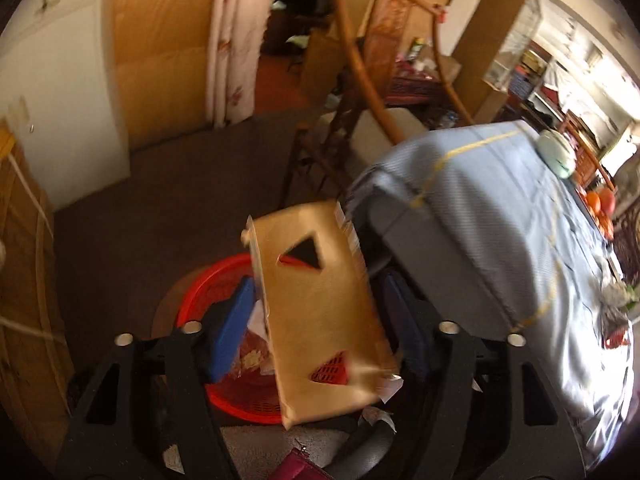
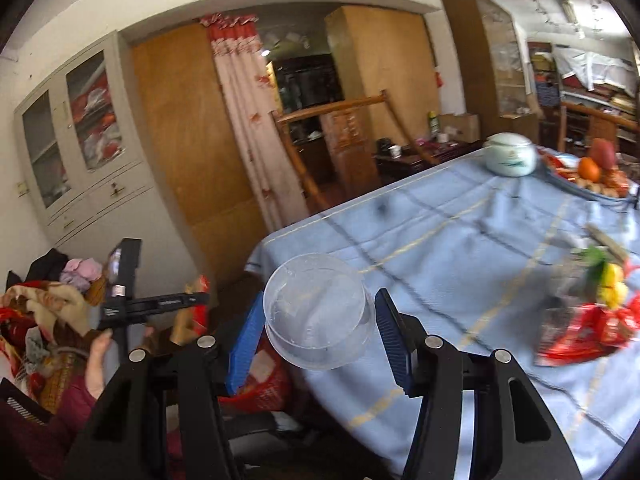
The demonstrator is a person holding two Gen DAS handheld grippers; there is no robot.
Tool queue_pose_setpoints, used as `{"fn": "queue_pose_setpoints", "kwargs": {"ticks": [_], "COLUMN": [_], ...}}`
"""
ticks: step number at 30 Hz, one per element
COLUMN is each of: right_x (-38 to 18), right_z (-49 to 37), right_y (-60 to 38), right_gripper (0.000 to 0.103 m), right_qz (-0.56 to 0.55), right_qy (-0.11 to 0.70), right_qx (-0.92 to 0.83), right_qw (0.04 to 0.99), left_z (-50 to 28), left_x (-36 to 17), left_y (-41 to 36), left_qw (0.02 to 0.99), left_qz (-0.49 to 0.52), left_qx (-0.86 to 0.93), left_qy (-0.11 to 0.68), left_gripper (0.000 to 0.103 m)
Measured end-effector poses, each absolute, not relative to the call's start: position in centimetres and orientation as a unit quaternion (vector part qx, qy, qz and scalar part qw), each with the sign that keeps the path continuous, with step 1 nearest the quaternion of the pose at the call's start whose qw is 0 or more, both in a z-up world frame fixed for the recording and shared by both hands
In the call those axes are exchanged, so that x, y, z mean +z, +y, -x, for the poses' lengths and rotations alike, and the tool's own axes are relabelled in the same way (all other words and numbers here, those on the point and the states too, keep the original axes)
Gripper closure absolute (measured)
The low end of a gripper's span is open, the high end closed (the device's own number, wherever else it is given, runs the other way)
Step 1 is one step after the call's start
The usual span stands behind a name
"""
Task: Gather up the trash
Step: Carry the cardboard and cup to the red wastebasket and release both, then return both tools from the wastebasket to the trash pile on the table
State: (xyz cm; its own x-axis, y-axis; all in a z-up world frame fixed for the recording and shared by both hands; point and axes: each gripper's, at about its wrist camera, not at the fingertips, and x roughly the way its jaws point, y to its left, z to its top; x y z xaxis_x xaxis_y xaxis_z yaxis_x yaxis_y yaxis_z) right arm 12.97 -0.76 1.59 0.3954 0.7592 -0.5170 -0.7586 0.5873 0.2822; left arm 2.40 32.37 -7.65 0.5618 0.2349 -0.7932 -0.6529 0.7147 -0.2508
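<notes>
In the left wrist view my left gripper (image 1: 320, 320) has its blue pads spread wide, and a flat tan cardboard piece (image 1: 324, 316) with triangular cut-outs hangs between them, blurred, over a red trash basket (image 1: 224, 360) on the floor. Neither pad clearly presses on it. In the right wrist view my right gripper (image 2: 320, 320) is shut on a clear plastic container (image 2: 318, 314), held at the table's near corner above the red basket (image 2: 260, 392). The left gripper's body (image 2: 132, 300) shows at the left in this view.
A table with a blue checked cloth (image 2: 460, 248) carries a white lidded jar (image 2: 510, 154), a fruit plate (image 2: 592, 176), red snack wrappers (image 2: 584, 332) and yellow flowers (image 2: 608, 280). Wooden chairs (image 1: 360, 92), cabinets and a curtain stand behind. A clothes pile (image 2: 48, 300) lies at the left.
</notes>
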Motion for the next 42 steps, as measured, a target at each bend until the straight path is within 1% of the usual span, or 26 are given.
{"fn": "queue_pose_setpoints", "kwargs": {"ticks": [1,2,7,12,19,24,25,26,28,35,42], "right_x": [1.4,1.2,-0.4,-2.5,-5.0,-6.9,-7.2,-7.5,-8.0,-8.8,-7.9], "right_z": [-12.8,-12.9,-12.5,-11.9,-10.2,-9.2,-9.1,-9.1,-9.2,-9.6,-9.6], "right_y": [0.3,1.5,6.7,13.2,20.6,24.1,24.6,24.9,25.6,26.7,25.1], "right_gripper": [0.048,0.048,0.048,0.048,0.047,0.047,0.044,0.037,0.033,0.032,0.028], "right_qz": [0.003,0.007,0.03,0.063,0.102,0.128,0.131,0.131,0.129,0.132,0.127], "right_qy": [0.315,0.321,0.349,0.38,0.41,0.429,0.432,0.435,0.442,0.447,0.43], "right_qx": [0.461,0.468,0.497,0.531,0.572,0.585,0.587,0.588,0.587,0.58,0.568], "right_qw": [0.83,0.824,0.794,0.755,0.703,0.677,0.672,0.669,0.666,0.668,0.69], "left_z": [-2.1,-1.7,0.3,1.5,2.3,2.9,2.9,3.2,3.5,3.4,3.1], "left_x": [-8.0,-8.4,-9.0,-8.7,-10.0,-12.5,-12.9,-13.3,-13.8,-15.5,-14.1], "left_y": [32.7,33.2,34.8,35.7,37.7,40.0,40.3,40.6,40.9,41.7,40.2], "left_qw": [0.839,0.835,0.817,0.806,0.78,0.749,0.744,0.738,0.729,0.719,0.737], "left_qz": [0.277,0.287,0.316,0.278,0.29,0.332,0.338,0.344,0.35,0.369,0.34], "left_qx": [0.266,0.272,0.328,0.405,0.449,0.465,0.468,0.474,0.483,0.473,0.477], "left_qy": [0.386,0.382,0.354,0.33,0.325,0.336,0.337,0.336,0.335,0.351,0.336], "left_gripper": [0.02,0.018,0.016,0.01,0.009,0.009,0.009,0.009,0.009,0.009,0.009]}}
